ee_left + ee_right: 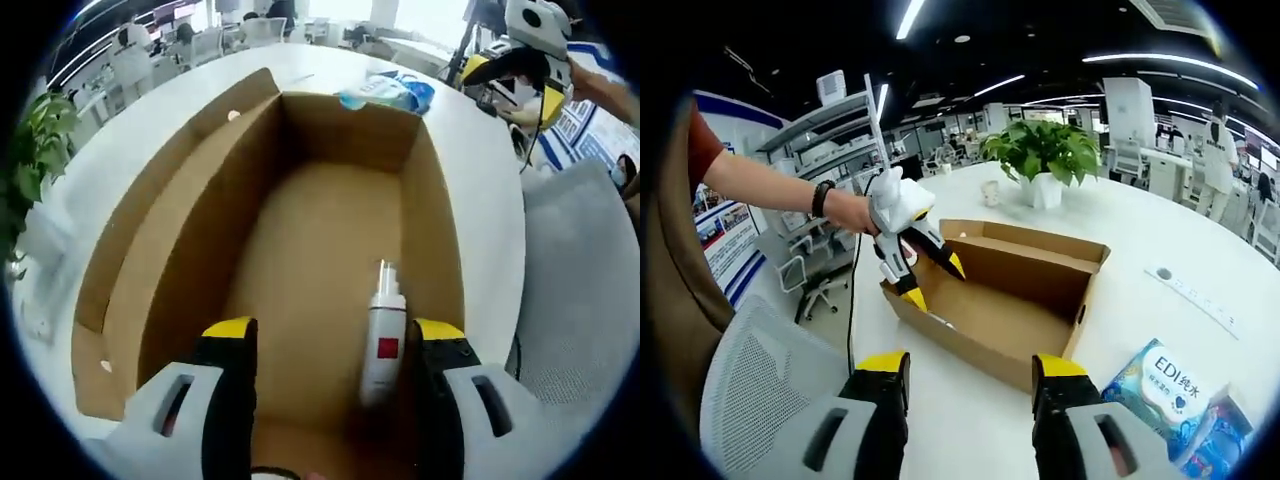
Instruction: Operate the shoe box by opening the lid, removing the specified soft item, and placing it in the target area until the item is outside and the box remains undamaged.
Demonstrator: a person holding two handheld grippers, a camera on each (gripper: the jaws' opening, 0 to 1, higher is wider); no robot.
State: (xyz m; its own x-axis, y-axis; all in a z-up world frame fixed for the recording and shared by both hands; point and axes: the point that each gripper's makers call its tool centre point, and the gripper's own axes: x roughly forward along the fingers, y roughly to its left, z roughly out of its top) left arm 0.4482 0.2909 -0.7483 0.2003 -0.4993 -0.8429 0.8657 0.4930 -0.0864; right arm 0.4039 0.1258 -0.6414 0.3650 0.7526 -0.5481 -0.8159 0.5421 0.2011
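- Left tool [330, 335], jaws wide, reaches into the open shoe box [330, 240] near the counter [480, 180] edge.
- A white spray bottle [383, 335] lies inside, beside its right jaw.
- Right tool [970, 368], jaws wide, hangs above the counter, holding nothing.

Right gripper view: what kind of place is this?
Likely an open-plan office. Long ceiling strip lights run overhead, grey mesh office chairs stand by the round white table, and a green potted plant sits beyond the open brown cardboard box.
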